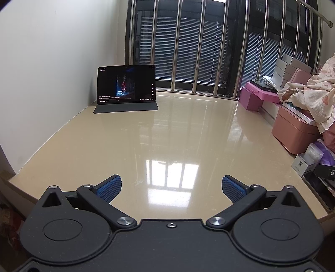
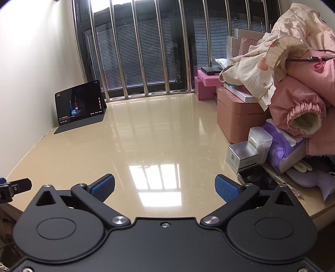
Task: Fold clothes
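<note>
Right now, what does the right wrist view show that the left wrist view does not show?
Only the right wrist view shows the pink jacket sleeve with its fleecy cuff, the black cable lying on the clothes, and the pen beside the phone.

Only the left wrist view shows the curved rail at the top right corner.

Both show the tablet standing by the wall, the bare glossy table, the pink boxes, the printed cream garment, and an open, empty gripper: left, right.

Cream printed garment (image 2: pixel 270 56) crumpled atop pink padded jacket (image 2: pixel 301 108) — unfolded heap, right table edge.
</note>
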The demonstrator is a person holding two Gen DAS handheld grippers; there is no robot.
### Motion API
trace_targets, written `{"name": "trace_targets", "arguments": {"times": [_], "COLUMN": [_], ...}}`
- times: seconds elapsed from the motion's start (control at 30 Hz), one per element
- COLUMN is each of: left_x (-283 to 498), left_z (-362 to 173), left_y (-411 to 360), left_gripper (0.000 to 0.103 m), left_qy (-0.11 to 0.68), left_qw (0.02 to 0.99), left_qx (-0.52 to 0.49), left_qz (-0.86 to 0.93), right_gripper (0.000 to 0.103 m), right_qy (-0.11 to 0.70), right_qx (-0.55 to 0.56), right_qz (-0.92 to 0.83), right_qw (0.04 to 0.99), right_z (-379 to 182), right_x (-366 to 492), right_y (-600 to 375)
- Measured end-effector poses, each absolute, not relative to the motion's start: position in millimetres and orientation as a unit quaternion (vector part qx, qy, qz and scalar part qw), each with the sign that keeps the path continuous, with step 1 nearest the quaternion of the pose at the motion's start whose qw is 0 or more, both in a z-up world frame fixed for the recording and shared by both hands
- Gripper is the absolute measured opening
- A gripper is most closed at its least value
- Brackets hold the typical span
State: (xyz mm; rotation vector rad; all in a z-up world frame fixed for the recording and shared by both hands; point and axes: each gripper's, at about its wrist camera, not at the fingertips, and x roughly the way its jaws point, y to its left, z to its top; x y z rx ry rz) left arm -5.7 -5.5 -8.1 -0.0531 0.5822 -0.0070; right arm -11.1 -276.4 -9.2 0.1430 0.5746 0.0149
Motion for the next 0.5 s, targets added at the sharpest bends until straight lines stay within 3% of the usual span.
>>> {"name": "trace_targets", "arguments": {"times": [0.5], "left_x": [-5], "left_z": [-7], "left_y": [-3], "left_gripper": [0.103], "left_qy": [0.29], "left_qw": [0.956], "left_qx": [-0.027], "left_qz": [-0.004], "right_gripper": [0.103], "right_qy": [0.288], "right_qx": [0.073], "right_qz": [0.012], "right_qw": [0.955], "right_z": [-11], "right_x": [-10], "right_y": [-278]}}
